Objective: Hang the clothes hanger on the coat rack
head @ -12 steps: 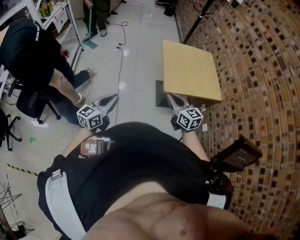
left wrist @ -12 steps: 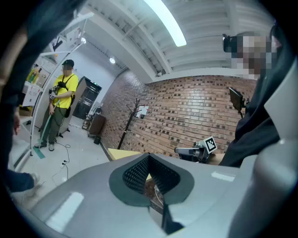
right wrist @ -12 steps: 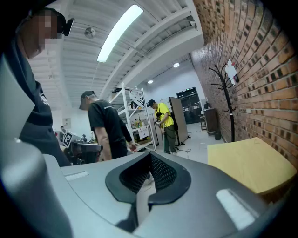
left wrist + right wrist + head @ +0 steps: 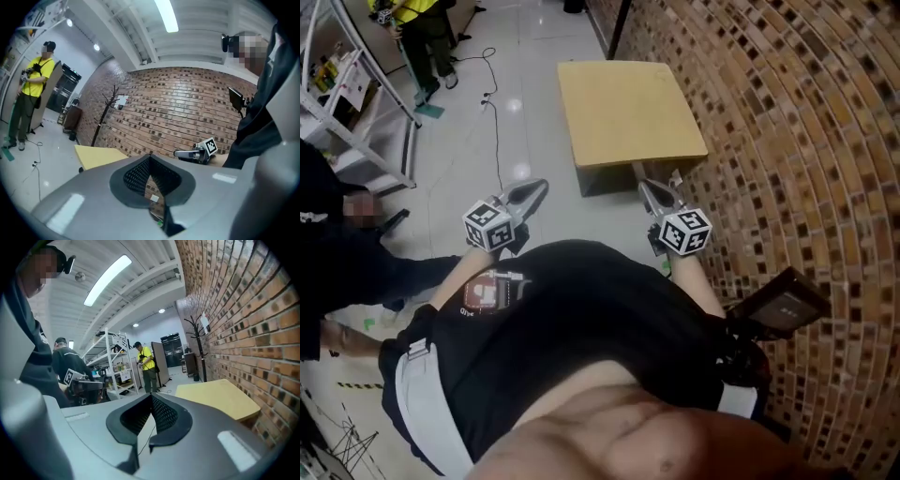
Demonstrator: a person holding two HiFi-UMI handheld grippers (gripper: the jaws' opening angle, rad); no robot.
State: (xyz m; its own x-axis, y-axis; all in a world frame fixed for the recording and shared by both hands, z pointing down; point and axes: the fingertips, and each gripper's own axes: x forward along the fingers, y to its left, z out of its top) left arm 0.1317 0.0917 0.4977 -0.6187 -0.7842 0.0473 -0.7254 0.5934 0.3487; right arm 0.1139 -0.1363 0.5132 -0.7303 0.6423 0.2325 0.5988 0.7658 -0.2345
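Observation:
No clothes hanger shows in any view. The coat rack, a dark branched pole, stands against the brick wall beyond the table; the right gripper view shows the coat rack far ahead too. My left gripper is held level in front of my body, jaws together with nothing between them. My right gripper is beside it, shut and empty, its tip near the table's front edge. In their own views the left gripper and right gripper each show closed tips.
A square yellow-topped table stands ahead by the brick wall. A person in yellow stands far off near white shelving. A cable runs across the floor. A person in dark clothes is at left.
The head view has swung: the table sits further left and higher in the frame, and the person in dark clothes has slid to the left edge. Both grippers keep their places, still shut.

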